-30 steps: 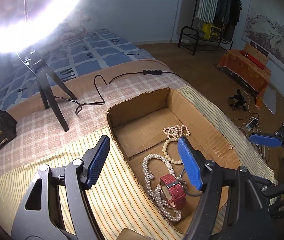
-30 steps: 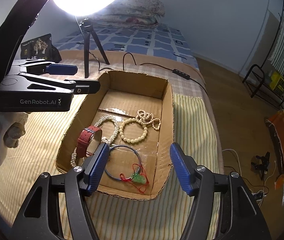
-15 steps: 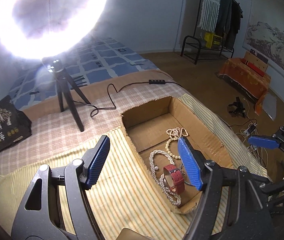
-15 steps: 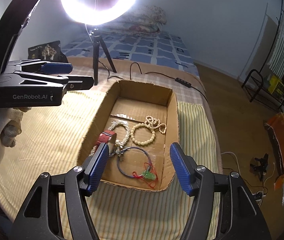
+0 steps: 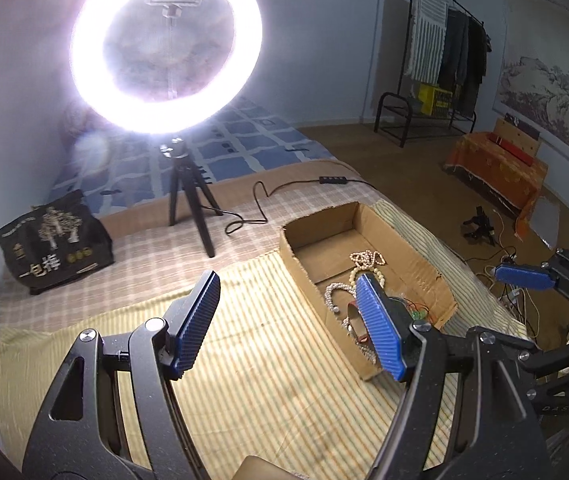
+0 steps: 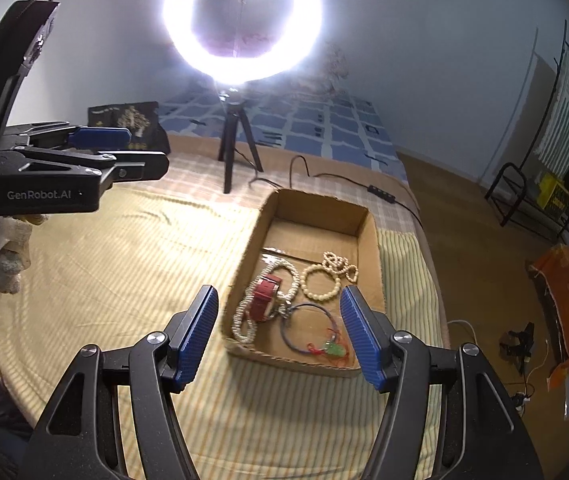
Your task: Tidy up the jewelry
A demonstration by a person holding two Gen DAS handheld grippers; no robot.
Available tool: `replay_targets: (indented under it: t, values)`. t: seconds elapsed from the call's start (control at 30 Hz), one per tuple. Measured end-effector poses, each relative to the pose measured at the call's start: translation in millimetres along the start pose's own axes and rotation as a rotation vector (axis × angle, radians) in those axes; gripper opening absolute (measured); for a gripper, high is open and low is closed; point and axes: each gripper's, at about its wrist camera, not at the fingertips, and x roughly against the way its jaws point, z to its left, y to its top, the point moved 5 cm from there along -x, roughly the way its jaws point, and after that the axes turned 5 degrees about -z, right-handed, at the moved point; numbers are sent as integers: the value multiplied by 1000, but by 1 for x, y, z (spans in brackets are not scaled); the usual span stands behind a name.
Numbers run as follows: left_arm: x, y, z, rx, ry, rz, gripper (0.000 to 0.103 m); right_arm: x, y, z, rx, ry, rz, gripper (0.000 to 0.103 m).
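A shallow cardboard box (image 6: 358,222) lies on the striped bedspread and holds jewelry: a red watch (image 6: 265,295), a white pearl necklace (image 6: 244,320), a cream bead necklace (image 6: 320,282), and a blue cord with a green pendant (image 6: 334,347). The box also shows in the left wrist view (image 5: 416,258), with the cream beads (image 5: 366,261) and pearls (image 5: 334,294). My right gripper (image 6: 280,336) is open and empty, above the box's near edge. My left gripper (image 5: 290,326) is open and empty, above the bedspread left of the box.
A bright ring light on a black tripod (image 6: 236,136) stands behind the box, its cable and switch (image 5: 334,180) trailing across the bed. A black bag (image 5: 54,240) sits at the left. Floor with clothes rack (image 5: 444,80) lies to the right.
Both grippers have pulled back and up from the box; the box now looks smaller and farther, and the ring light has come fully into view. Both stay open and empty.
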Motion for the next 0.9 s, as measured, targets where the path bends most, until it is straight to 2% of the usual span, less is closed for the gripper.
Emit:
replay_targets:
  t: [0.1,0.2,0.43,0.57,0.8,0.87,0.9]
  values:
    - [19,-3,10,13,20,-21,73,8,2,12,9,3,-15,63]
    - [36,-8,17,13,44,-40,81,14,2,22,19,2,-29,63]
    - [71,-21,36,38,89,-79,81,24,-1,37,23,-1,-59,63]
    - [84,-31,39,25,117,-87,81,31,-1,41,8,-9,-85,72]
    - [99,-44,31,13,111,-98,82,38,-2,40,-24,-35,-118,75]
    - [102,-46,27,2,115,-106,85,40,-3,39,-32,-55,-130,79]
    - [102,-47,24,-3,116,-109,91,41,-4,39,-33,-64,-134,79]
